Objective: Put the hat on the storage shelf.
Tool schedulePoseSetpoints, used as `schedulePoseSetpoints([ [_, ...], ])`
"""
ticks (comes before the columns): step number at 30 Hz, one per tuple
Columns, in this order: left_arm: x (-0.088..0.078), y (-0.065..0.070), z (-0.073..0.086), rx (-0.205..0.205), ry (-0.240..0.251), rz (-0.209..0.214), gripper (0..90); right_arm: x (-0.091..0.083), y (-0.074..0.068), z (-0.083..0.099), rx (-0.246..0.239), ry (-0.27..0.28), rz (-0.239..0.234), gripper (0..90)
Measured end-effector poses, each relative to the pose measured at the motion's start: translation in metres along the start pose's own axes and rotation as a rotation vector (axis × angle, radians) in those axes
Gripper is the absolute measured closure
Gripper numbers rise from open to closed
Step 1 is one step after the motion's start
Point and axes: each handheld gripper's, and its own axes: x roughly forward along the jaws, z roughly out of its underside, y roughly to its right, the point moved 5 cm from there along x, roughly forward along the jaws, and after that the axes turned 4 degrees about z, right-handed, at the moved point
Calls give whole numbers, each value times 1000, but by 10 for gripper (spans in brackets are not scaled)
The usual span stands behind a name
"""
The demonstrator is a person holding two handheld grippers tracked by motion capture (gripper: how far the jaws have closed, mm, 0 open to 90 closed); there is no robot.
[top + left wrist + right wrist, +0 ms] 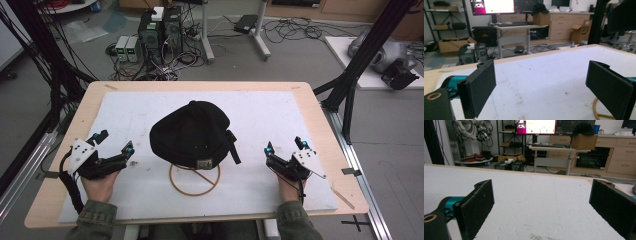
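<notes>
**Both tongs spread, cap between them**

Our left tongs (116,141) and right tongs (285,146) rest on the white mat (260,115), jaws apart, holding nothing. Between them a black cap (192,132) sits on a wooden ring stand (194,186), mid-tabletop (320,125).

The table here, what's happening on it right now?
A person sits at the table, which is covered by a white mat, holding a two-jaw gripper in each hand. The left gripper and the right gripper both rest on the mat with jaws open, gripping nothing. Between them a black cap sits on a tan ring-shaped stand. Neither gripper touches the cap.
</notes>
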Motion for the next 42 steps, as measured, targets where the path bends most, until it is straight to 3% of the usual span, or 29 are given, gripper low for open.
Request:
schedulePoseSetpoints([
  [3,-3,0,5,-8,7,-46,98,-3,-1,0,-6,6,13,50],
  [10,-13,-2,17,-7,37,-207,98,-6,2,1,-19,13,66,50],
  [12,-15,-5,20,-26,35,-233,103,-7,2,1,-17,13,72,50],
  [15,-16,-9,21,-65,41,-227,106,-9,3,2,-18,8,74,50],
  [22,-14,-12,25,-54,22,-227,107,-9,6,1,-3,14,73,50],
  [42,-15,-13,30,-72,-5,-199,121,-6,10,-1,28,24,67,51],
])
